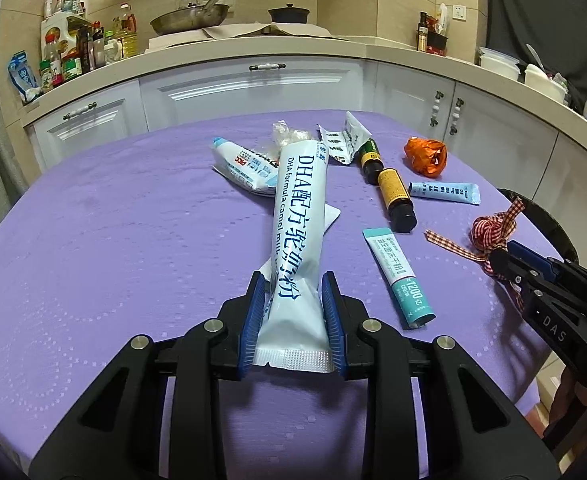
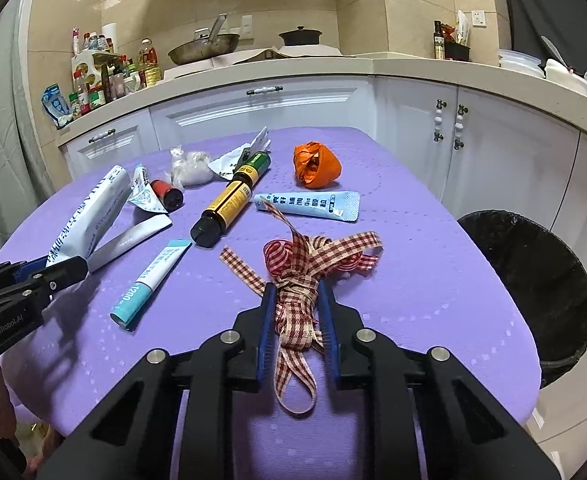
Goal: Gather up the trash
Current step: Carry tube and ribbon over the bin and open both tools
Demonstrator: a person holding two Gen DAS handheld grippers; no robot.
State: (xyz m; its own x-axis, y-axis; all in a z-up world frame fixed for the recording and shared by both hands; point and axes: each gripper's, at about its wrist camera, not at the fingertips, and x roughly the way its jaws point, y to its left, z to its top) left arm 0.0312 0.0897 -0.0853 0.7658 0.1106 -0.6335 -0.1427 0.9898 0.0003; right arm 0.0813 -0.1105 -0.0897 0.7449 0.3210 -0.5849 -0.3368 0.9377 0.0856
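Both jaws are clamped, the left gripper (image 1: 293,312) on a white milk-powder sachet (image 1: 298,232) and the right gripper (image 2: 297,320) on a checked ribbon (image 2: 305,264), each still on the purple desk (image 2: 413,280), so lifting them toward the black bin (image 2: 533,280) seemingly comes next.

Frying pan (image 1: 189,18), cabinets (image 1: 253,88), condiment bottles (image 1: 77,52)

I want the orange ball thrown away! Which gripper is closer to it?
Right. The right gripper, clamped on the checked ribbon, sits just before the orange wrapper ball; the left gripper holds a sachet farther left.
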